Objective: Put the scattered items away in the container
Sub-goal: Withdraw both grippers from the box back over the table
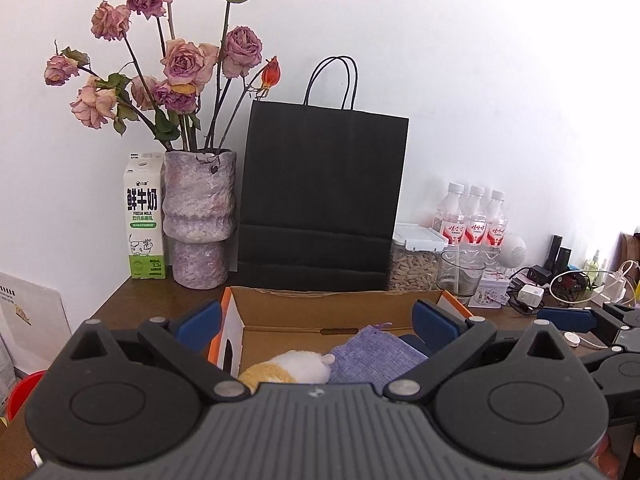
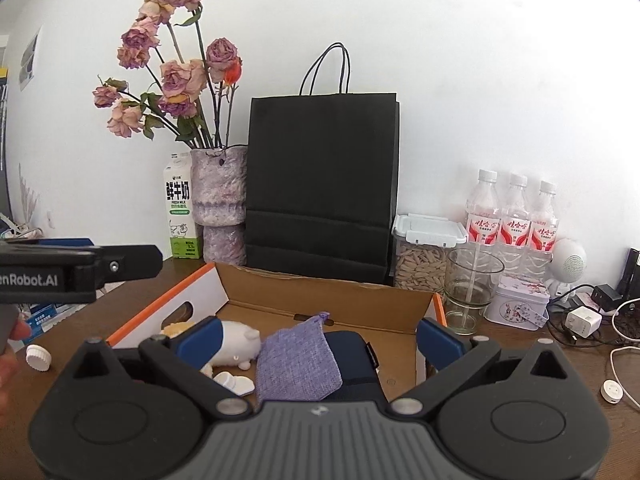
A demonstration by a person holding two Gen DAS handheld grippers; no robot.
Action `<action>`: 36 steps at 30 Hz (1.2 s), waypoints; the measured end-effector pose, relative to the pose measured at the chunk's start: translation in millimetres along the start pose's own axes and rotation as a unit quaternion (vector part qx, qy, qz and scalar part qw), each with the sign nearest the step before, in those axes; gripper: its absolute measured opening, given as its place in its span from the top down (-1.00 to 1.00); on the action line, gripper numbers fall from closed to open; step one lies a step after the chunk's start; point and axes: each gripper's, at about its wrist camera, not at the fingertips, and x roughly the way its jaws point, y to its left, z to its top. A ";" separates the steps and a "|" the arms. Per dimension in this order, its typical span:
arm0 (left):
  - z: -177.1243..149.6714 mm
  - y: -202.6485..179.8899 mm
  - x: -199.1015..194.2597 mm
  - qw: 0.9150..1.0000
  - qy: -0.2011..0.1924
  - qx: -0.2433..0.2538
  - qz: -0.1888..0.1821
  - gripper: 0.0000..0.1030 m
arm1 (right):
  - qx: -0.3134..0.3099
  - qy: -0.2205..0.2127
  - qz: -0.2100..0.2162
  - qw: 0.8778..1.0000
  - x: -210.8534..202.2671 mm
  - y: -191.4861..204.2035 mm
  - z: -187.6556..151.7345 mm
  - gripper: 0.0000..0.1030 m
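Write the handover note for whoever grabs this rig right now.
Left hand-held gripper: open, empty, above the cardboard box.
Right hand-held gripper: open, empty, also over the box.
In the box: plush toy, purple pouch, a dark blue item under the pouch, a small white piece.
Left to do: a white bottle cap lies on the table left of the box; the white round puck on its cable at right may also count.
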 end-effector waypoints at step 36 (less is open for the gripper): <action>-55.7 26.7 -137.4 0.999 0.012 -0.012 0.038 -1.00 | -0.008 0.013 0.015 1.000 -133.4 45.1 -65.9 -1.00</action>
